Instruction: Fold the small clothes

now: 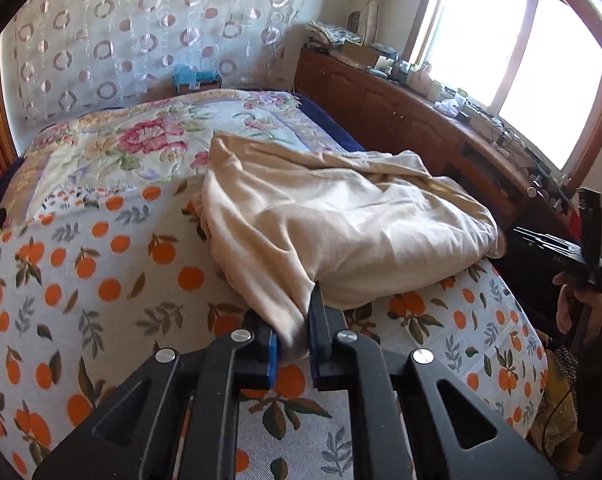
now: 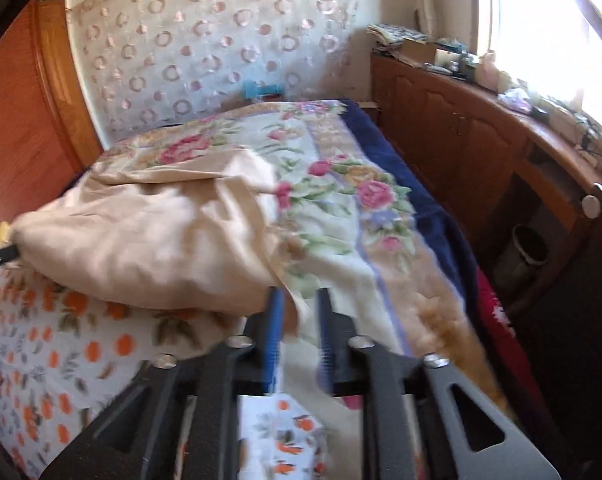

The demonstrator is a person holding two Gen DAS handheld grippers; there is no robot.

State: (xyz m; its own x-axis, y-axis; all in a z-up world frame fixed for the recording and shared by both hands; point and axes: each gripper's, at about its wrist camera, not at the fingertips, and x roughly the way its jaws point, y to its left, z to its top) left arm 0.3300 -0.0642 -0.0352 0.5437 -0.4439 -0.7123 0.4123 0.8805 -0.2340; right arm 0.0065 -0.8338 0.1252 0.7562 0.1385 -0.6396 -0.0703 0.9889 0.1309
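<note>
A cream garment [image 1: 321,216] lies crumpled on the bed, on the orange-print sheet [image 1: 81,280]. My left gripper [image 1: 295,332] is shut on its near edge and lifts that edge a little. In the right wrist view the same garment [image 2: 141,240] lies to the left, stretched between the two grippers. My right gripper [image 2: 299,320] is shut on a small corner of the cream cloth; the view is blurred. The right gripper and the hand that holds it show at the far right of the left wrist view [image 1: 581,256].
A floral quilt [image 1: 161,140] covers the far half of the bed, over a dark blue blanket [image 2: 413,168]. A wooden cabinet [image 1: 401,120] with clutter runs along the right under the window. A patterned curtain [image 1: 141,40] hangs behind. A wooden panel [image 2: 25,128] stands at left.
</note>
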